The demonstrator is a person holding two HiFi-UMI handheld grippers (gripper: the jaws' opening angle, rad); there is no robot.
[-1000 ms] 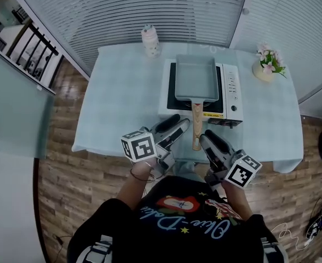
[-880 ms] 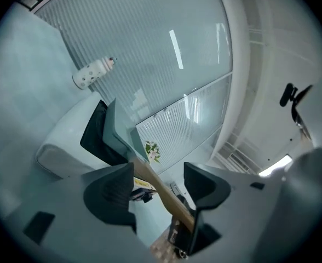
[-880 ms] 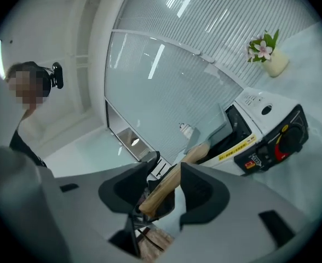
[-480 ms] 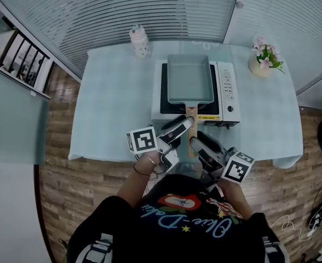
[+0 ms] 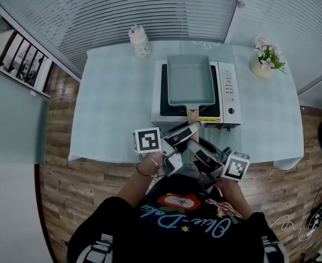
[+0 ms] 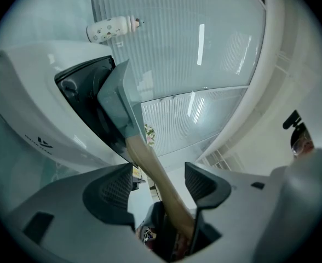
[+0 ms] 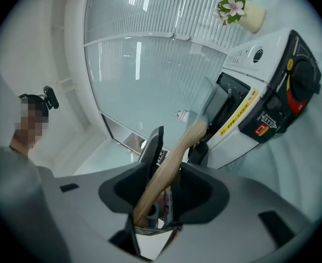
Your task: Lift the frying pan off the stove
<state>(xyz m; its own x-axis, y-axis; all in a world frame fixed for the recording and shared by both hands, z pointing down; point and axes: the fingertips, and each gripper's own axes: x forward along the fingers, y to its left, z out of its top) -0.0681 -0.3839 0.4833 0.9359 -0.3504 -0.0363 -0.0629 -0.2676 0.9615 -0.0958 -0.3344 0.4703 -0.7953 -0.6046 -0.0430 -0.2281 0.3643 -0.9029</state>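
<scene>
Two grippers are showing in the head view, and you are holding both low at the near edge of the table (image 5: pixel 111 111). Your left gripper (image 5: pixel 193 128) and your right gripper (image 5: pixel 194 145) are angling in toward each other, tips close together. Just ahead of those tips the frying pan (image 5: pixel 190 81) is sitting on the stove (image 5: pixel 227 95). Its wooden handle (image 5: pixel 192 115) is reaching back toward you and running in between the two sets of tips. Farther beyond the left gripper a spotted bottle (image 5: pixel 139 41) is standing. Farther beyond the right gripper, off to its right, a flower pot (image 5: pixel 265 62) is standing.

Moving to the left gripper view, the jaws are standing wide, having just been opening. The handle is passing through the gap, lying closer to the right-hand pad. Clear space is showing on the left-hand pad's side, so nothing is being squeezed. Pan and stove are looming ahead to the left of the jaws, tilted in frame.

Moving to the right gripper view, the jaws are sitting narrower and have just been closing. The handle is filling the slot between them, with both pads lying against the wood. Ahead to the right of the jaws, the stove's front is showing with its red knob (image 7: pixel 294 100), and the pan is resting on top of it.
</scene>
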